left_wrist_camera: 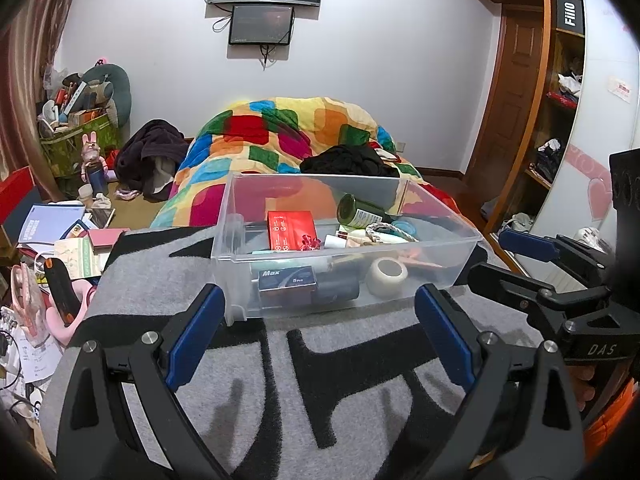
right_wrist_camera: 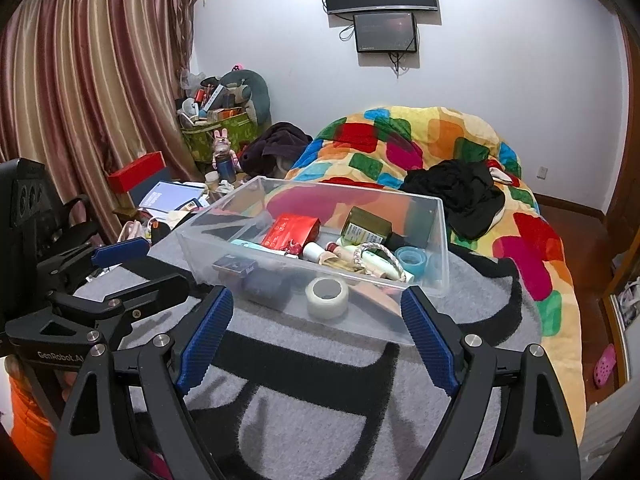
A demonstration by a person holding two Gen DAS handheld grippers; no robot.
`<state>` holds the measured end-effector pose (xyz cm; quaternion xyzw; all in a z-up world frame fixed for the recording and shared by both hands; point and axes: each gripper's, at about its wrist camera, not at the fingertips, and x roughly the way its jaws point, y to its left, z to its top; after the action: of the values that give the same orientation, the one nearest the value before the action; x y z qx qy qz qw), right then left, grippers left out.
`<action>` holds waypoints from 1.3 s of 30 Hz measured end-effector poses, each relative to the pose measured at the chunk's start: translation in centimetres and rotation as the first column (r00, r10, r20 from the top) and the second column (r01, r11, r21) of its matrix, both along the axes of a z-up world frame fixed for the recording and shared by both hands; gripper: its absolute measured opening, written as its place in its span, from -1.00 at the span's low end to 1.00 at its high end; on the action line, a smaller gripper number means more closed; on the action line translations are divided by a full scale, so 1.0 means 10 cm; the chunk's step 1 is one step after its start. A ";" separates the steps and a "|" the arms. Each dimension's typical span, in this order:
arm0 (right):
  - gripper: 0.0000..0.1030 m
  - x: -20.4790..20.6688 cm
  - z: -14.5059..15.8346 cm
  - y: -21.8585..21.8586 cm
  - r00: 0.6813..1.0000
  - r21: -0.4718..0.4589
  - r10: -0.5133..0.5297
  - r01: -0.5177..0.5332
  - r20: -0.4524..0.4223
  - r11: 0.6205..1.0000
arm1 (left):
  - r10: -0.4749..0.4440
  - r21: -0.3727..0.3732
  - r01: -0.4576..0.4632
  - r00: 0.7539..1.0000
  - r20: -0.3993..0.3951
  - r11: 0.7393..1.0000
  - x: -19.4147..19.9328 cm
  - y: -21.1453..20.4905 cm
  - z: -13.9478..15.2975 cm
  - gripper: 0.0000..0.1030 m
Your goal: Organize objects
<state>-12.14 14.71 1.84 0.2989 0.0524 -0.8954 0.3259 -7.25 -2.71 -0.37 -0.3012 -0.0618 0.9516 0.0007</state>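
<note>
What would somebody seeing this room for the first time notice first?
Probably the clear plastic bin on the grey and black blanket, packed with a red box, a green bottle and a white tape roll. Behind it lies the patchwork quilt. Both open grippers, left gripper and right gripper, frame the foreground.

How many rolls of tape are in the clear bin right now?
2: a white roll against the bin's near wall, and a blue roll at its right end. Others may lie hidden under the clutter.
</note>
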 end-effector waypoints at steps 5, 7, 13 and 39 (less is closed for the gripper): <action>0.63 -0.02 -0.02 0.01 1.000 -0.005 -0.003 0.003 0.014 1.000 | 0.000 0.004 0.000 1.000 0.006 1.000 -0.01 0.01 -0.02 0.88; 0.63 -0.02 -0.03 0.01 1.000 -0.006 -0.004 0.004 0.018 1.000 | -0.001 0.003 0.001 1.000 0.006 1.000 -0.01 0.01 -0.02 0.88; 0.64 -0.02 -0.03 0.01 1.000 -0.006 -0.003 0.004 0.015 1.000 | -0.004 -0.003 0.004 1.000 0.003 1.000 0.00 0.04 -0.02 0.88; 0.66 -0.01 -0.05 0.02 0.999 -0.019 -0.009 0.010 0.033 1.000 | -0.010 0.010 0.010 1.000 0.012 1.000 0.02 0.04 -0.02 0.93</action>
<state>-12.24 14.93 1.30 0.3105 0.0371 -0.8924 0.3253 -7.03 -2.31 -0.53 -0.3072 -0.0650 0.9494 0.0065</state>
